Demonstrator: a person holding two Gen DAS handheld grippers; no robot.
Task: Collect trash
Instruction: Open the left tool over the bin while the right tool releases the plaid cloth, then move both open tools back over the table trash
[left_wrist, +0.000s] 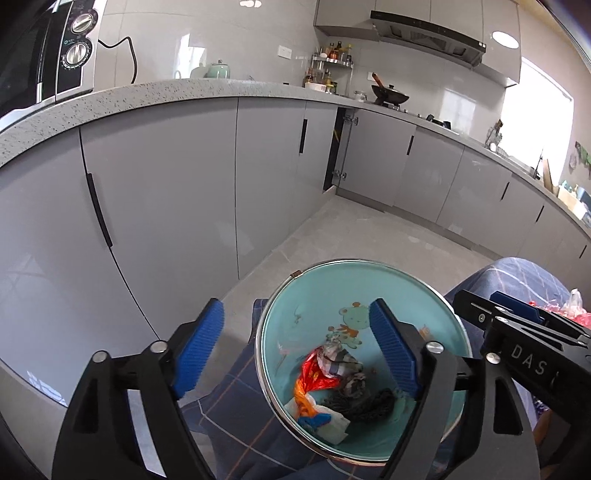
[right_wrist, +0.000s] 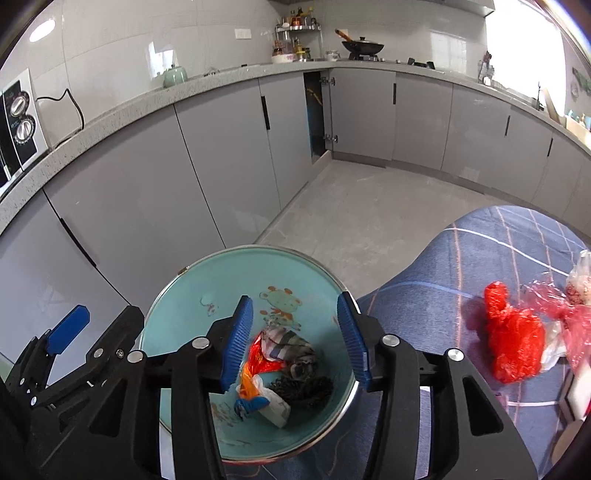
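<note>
One round bin (left_wrist: 354, 288), teal inside with a thin metal rim and a cartoon bear printed on its wall, standing on blue plaid cloth (right_wrist: 480, 266) in front of grey glossy cabinets (left_wrist: 166, 192). Down at the bin's bottom, a small heap of trash: one crinkled red-orange plastic wrapper (left_wrist: 314, 380), one striped grey-and-white scrap of fabric or paper (left_wrist: 338, 356), one dark knitted-looking clump (left_wrist: 365, 404), one white crumpled piece with a blue bit (left_wrist: 328, 422). Exact count of pieces hard to tell, since overlapping.

Two grippers, each with two ribbed blue pads on black angular arms. Left gripper (left_wrist: 295, 347) above the bin's left edge, jaws spread wide, nothing between them, one pad outside the rim and one over the bin's inside. Right gripper (right_wrist: 297, 339) directly over the bin's mouth, jaws about half apart, nothing pinched, the heap visible below through the gap.

To the right of the bin, on the same cloth, more trash waiting: one bright red crumpled plastic bag (right_wrist: 513, 336), one thinner pink see-through bag (right_wrist: 561, 306) just beside it, one clear bag with speckled contents (right_wrist: 581, 284) at the far edge. Well behind the bin, one speckled stone counter (left_wrist: 147, 96) bearing one wok (left_wrist: 389, 96) and one pale green pot (left_wrist: 218, 70).
</note>
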